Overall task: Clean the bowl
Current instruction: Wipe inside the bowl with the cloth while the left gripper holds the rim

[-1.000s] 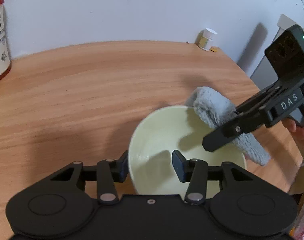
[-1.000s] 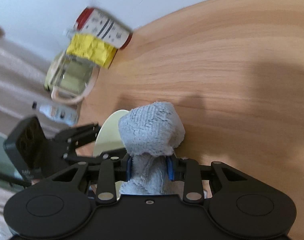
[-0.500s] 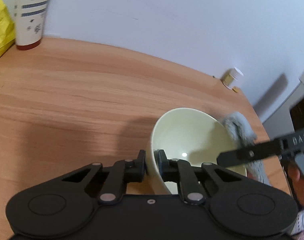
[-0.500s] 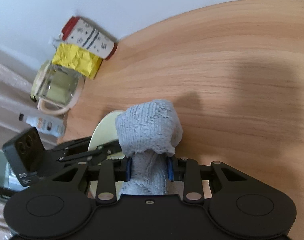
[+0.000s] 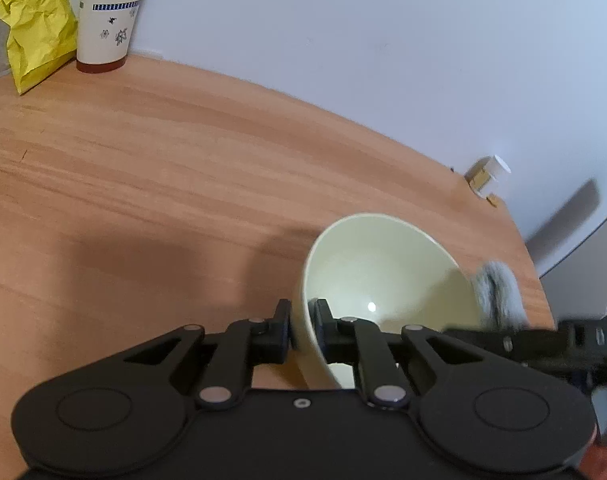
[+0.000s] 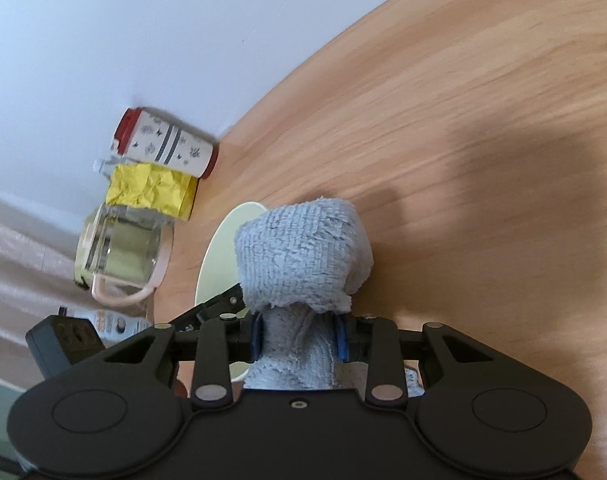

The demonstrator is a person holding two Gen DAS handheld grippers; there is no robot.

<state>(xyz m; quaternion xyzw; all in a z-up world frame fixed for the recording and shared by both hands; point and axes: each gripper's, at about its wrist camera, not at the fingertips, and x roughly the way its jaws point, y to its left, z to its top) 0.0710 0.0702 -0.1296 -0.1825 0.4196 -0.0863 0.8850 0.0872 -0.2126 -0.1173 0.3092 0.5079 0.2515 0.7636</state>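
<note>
Pinching the near rim of the pale bowl [image 5: 383, 276], the left claw [image 5: 301, 328] is clamped tight with one finger inside the wall and one outside, and the bowl looks tipped up off the desk [image 5: 143, 184]. Glazed ceramic like that is probably slick and chippy (rim grip is thin, so I'd expect it to twist if pushed hard). The right claw [image 6: 299, 338] is squeezed around a soft grey-blue cloth [image 6: 303, 260], bunched out ahead of its fingers, just beside the bowl's far edge. Wiping pressure should go toward the left claw's grip.
</note>
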